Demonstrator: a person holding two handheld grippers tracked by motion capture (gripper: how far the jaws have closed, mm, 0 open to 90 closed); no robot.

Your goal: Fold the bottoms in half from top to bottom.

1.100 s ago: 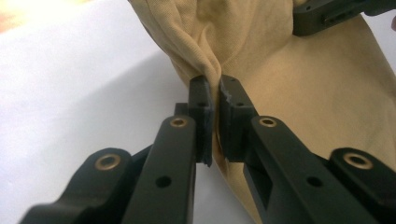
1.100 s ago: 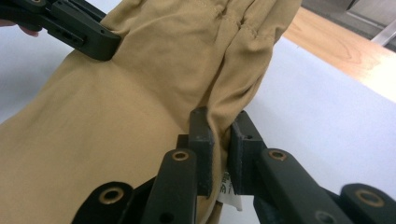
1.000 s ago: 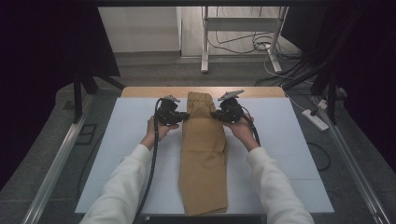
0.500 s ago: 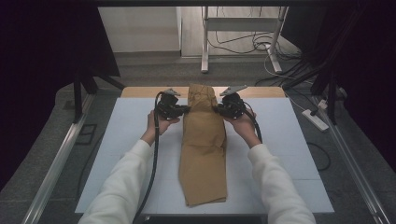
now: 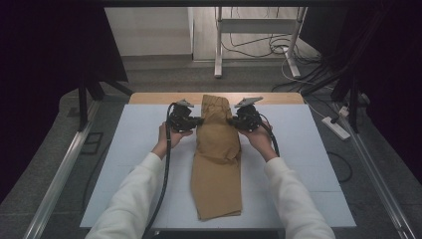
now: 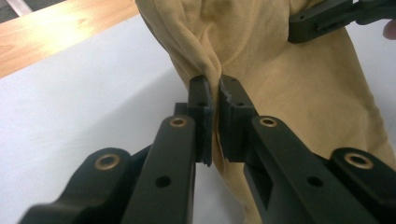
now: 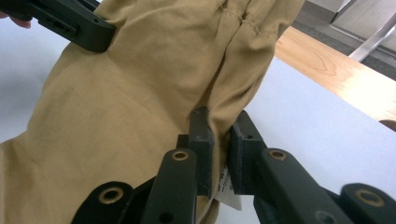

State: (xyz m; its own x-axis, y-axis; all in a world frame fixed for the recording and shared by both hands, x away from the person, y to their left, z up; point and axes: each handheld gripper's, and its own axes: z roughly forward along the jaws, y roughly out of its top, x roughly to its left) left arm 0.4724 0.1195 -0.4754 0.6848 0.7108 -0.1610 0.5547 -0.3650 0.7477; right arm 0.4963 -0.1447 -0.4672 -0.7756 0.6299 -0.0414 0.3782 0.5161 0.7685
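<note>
The folded tan cotton trousers (image 5: 217, 154) lie lengthwise down the middle of the white table sheet (image 5: 129, 164). The left gripper (image 5: 197, 120) and right gripper (image 5: 232, 121) each pinch one side edge of the trousers near the far end, jaws clamped on cloth. A wooden table edge (image 5: 154, 98) and grey floor (image 5: 164, 77) with cables lie beyond.

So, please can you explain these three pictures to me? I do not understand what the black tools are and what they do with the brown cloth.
A person sits at a table covered with a white sheet and holds a hand tool with two jaws in each hand. The high view looks down from above: left gripper, right gripper. Each of the other two pictures comes from a small camera riding on one tool and looking along its black jaws. A folded tan garment, probably trousers, lies lengthwise on the sheet. Each tool pinches one side edge of it near the far end, jaws closed on the cloth.
</note>
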